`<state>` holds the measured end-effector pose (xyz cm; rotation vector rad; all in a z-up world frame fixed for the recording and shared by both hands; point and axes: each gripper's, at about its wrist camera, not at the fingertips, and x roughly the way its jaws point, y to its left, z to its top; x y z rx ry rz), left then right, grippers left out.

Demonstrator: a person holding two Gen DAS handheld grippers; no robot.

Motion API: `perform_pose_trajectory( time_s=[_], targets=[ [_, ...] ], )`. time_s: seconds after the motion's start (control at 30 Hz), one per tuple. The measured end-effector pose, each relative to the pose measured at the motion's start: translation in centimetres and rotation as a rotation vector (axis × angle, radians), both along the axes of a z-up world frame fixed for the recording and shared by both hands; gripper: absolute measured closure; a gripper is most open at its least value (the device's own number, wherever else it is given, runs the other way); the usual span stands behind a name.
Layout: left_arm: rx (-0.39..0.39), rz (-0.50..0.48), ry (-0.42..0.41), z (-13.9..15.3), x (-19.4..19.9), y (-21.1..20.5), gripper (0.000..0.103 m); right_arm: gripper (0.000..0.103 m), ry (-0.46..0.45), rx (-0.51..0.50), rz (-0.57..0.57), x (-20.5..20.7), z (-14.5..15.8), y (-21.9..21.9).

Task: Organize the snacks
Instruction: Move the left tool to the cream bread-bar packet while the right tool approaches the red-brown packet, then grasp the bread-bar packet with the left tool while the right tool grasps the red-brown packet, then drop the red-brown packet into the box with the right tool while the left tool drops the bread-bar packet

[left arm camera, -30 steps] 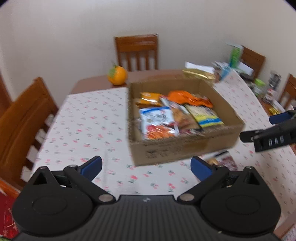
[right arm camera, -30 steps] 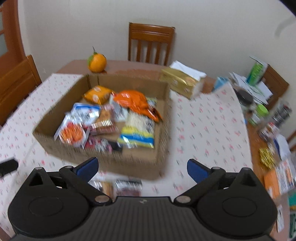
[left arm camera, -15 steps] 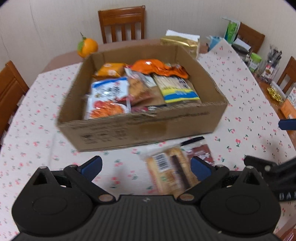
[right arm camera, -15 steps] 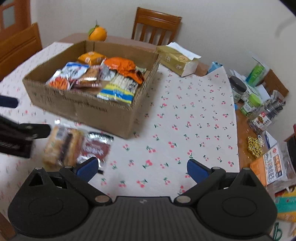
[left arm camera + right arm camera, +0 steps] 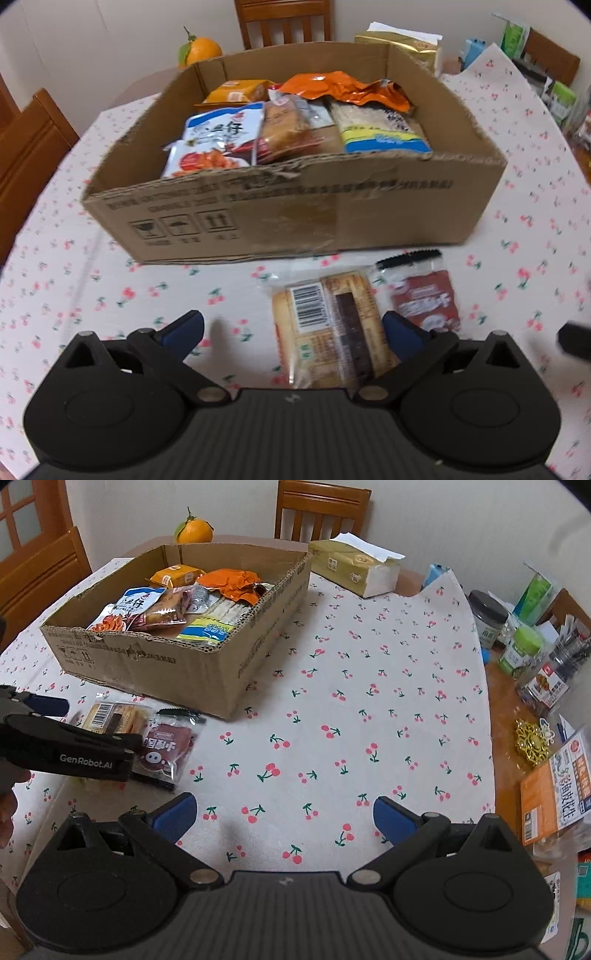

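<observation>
Tabletop under a white cloth printed with red cherries, wooden chairs around it. Two loose snacks lie on the cloth just in front of the cardboard box: a clear-wrapped pastry pack with barcode up, and just beside it on the right a dark red sachet with a cartoon pig. Box is open-topped and holds several packets: blue-and-white bag, orange foil bag, yellow-blue noodle pack. Left gripper hovers low over the pastry pack, jaws spread wide, nothing held. Right gripper over bare cloth, well apart from the snacks, jaws also spread and empty. Beyond the box: a mandarin and a gold tissue pack. Jars and packets crowd the right edge.
</observation>
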<state>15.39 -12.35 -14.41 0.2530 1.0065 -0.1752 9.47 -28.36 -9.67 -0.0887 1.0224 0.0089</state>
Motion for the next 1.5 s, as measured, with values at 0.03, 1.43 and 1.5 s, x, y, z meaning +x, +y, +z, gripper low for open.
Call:
perform_pose_trajectory(
  time_s=[0.03,1.43,1.5],
  targets=[
    [0.01,-0.005,-0.007,-0.1,-0.2,0.3,0.001,0.0,-0.003,0.0,-0.001,0.0,0.0,0.0],
    [-0.081,-0.074,0.023,1.0,1.5,9.8,0.047,0.051,-0.005,0.036,-0.063,5.4,-3.7,11.0],
    [-0.081,-0.082,0.021,1.2,1.4,9.9,0.047,0.052,0.001,0.033,-0.064,5.3,-3.7,11.0]
  ],
)
